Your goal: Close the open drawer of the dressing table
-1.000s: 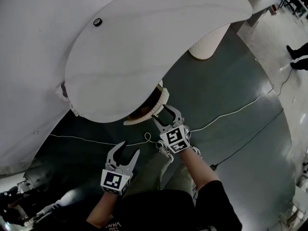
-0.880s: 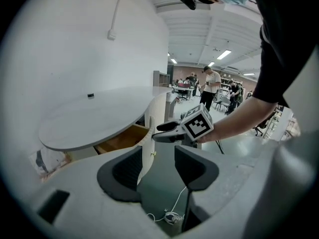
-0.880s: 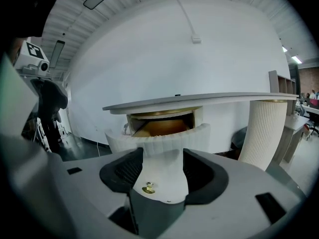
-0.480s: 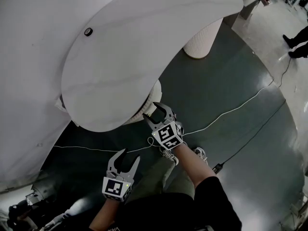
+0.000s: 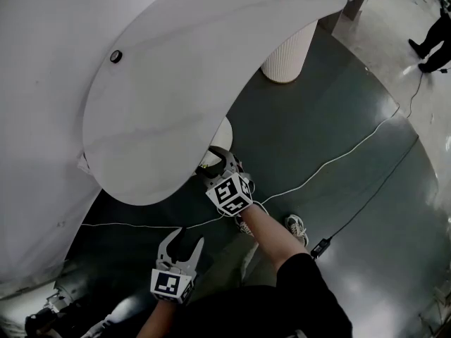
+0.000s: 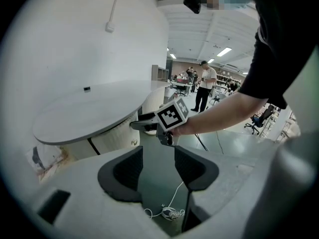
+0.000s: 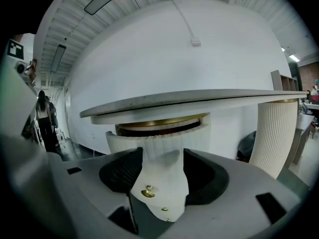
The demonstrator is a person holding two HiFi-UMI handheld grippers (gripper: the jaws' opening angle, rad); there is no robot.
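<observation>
The dressing table's white oval top point(image 5: 197, 69) overhangs a ribbed white pedestal. Its curved drawer point(image 5: 220, 135) shows only as a narrow sliver under the top's edge. In the right gripper view the ribbed drawer front point(image 7: 159, 141) fills the gap between the jaws, with a dark, gold-rimmed slot above it and a small gold knob point(image 7: 147, 193) lower down. My right gripper point(image 5: 218, 162) is open and close against that front. My left gripper point(image 5: 186, 239) hangs open lower down, away from the table, holding nothing. The left gripper view looks past its jaws point(image 6: 158, 168) at the right gripper point(image 6: 144, 127).
A second ribbed leg point(image 5: 289, 51) stands further back. A white cable point(image 5: 338, 162) and a black cable with an adapter point(image 5: 320, 246) cross the dark floor. My own shoes point(image 5: 296, 227) are below the arm. Another person's feet point(image 5: 430, 44) stand far right.
My right gripper has moved forward toward the pedestal, and the drawer has slid in under the top, its brown inside no longer showing. The left gripper has dropped lower in view.
</observation>
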